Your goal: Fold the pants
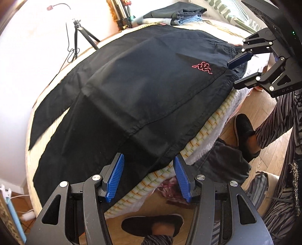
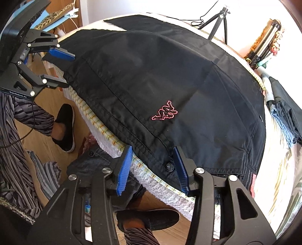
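Note:
Black pants (image 1: 132, 90) with a pink logo (image 1: 203, 67) lie spread flat on the bed, legs toward the far left. They fill the right wrist view (image 2: 169, 81), with the waistband and a snap button (image 2: 169, 167) at the near edge. My left gripper (image 1: 149, 179) is open at the near edge of a pant leg, with the fabric edge between its blue pads. My right gripper (image 2: 152, 169) is open at the waistband corner. It also shows in the left wrist view (image 1: 239, 73). The left gripper shows in the right wrist view (image 2: 62, 69), open.
A stack of folded clothes (image 1: 175, 13) lies at the bed's far end. A tripod (image 1: 79, 35) stands beyond the bed. The striped mattress edge (image 1: 207, 130) runs along the near side. The person's feet (image 1: 245, 132) and clothes on the wooden floor (image 1: 222, 165) are below.

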`<state>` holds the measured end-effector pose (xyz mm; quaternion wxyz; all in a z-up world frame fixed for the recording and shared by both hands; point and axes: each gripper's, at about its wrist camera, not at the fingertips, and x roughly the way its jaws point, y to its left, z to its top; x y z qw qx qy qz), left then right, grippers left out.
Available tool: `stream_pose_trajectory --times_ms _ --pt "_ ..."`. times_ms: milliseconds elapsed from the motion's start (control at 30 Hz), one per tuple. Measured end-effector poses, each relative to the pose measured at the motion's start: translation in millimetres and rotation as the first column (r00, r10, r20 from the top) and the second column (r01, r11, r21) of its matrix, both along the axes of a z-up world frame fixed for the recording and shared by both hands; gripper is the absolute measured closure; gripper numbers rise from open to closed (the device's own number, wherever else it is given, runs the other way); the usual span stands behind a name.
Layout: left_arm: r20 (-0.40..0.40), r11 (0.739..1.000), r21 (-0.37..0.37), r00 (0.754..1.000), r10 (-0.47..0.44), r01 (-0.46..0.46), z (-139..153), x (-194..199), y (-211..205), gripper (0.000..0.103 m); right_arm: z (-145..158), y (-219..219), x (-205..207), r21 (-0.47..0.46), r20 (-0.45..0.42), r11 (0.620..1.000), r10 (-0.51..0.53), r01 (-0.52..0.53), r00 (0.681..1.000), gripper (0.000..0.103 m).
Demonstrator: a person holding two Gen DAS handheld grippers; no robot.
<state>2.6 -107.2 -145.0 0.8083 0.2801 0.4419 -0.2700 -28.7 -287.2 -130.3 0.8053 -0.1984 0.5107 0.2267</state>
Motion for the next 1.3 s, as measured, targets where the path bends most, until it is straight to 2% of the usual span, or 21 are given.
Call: stream_pose_trajectory --times_ms 33,67,100,267,400,467,500,767,867,1033,1100,1133,1167,1200,1267,1300 --pt "0.006 1.0 0.0 1.0 -0.003 0.003 0.3 0.5 -0.4 0.053 1.2 -0.5 0.7 0.005 0.0 1.0 -0.002 0.002 1.0 0.059" --pt "0.011 1.0 -0.003 1.0 -0.003 0.003 1.4 1.2 -0.4 0.063 2.1 -0.2 0.7 0.006 0.0 1.0 -0.003 0.003 1.0 0.059" --pt "0.008 1.0 -0.011 1.0 0.001 -0.001 2.6 2.0 -0.4 0.067 3.1 -0.4 0.9 0.007 0.002 1.0 -0.002 0.002 1.0 0.059" --pt "0.019 0.998 -0.068 1.0 0.018 -0.017 16.0 8.8 1.5 0.082 3.7 0.2 -1.3 0.013 0.003 1.0 0.006 -0.006 1.0 0.059" --pt "0.021 0.995 -0.093 0.999 0.044 -0.041 19.1 20.1 2.9 0.083 3.1 4.5 -5.0 0.018 0.002 1.0 0.026 -0.026 1.0 0.057" --pt "0.022 0.993 -0.103 0.998 0.053 -0.051 20.2 26.1 2.8 0.082 3.6 9.2 -6.3 0.005 0.022 0.999 0.035 -0.035 0.999 0.042" --pt "0.023 0.993 -0.105 0.998 0.054 -0.051 20.5 27.2 1.9 0.082 3.6 11.7 -7.3 0.002 0.032 0.999 0.041 -0.041 0.999 0.04" --pt "0.056 0.991 -0.116 0.996 0.065 -0.059 27.5 35.5 0.6 0.083 1.7 20.8 7.6 -0.006 0.034 1.0 0.027 -0.026 0.999 0.04" --pt "0.046 0.99 -0.127 0.996 0.073 -0.067 26.4 39.1 3.7 0.083 1.2 23.9 8.3 0.007 0.034 0.999 0.031 -0.031 0.999 0.04" --pt "0.032 0.989 -0.13 0.997 0.069 -0.064 23.2 34.3 5.5 0.083 -5.4 31.8 6.7 -0.064 0.059 0.997 0.057 -0.053 0.997 0.04" --pt "0.032 0.989 -0.135 0.997 0.068 -0.063 25.1 31.4 7.1 0.083 -4.4 32.7 7.3 -0.056 0.05 0.996 0.069 -0.066 0.996 0.051" --pt "0.034 0.989 -0.136 0.997 0.07 -0.065 26.5 30.4 8.4 0.083 -3.3 32.5 8.4 -0.048 0.046 0.996 0.071 -0.069 0.996 0.062" --pt "0.034 0.988 -0.14 0.997 0.07 -0.065 27.8 29.6 9.6 0.082 -2.2 32.2 10.6 -0.036 0.036 0.997 0.073 -0.071 0.997 0.08" --pt "0.035 0.987 -0.145 0.997 0.072 -0.067 29.9 28.2 11.3 0.082 -1.5 32.0 12.7 -0.019 0.02 0.997 0.073 -0.072 0.997 0.089" --pt "0.035 0.986 -0.155 0.997 0.071 -0.065 33.9 24.6 13.8 0.077 3.0 31.9 18.4 0.004 0.007 0.998 0.066 -0.066 0.998 0.094" --pt "0.021 0.984 -0.172 0.998 0.059 -0.054 36.9 21.4 14.5 0.067 4.7 32.6 19.8 0.001 0.012 0.998 0.066 -0.066 0.998 0.095"
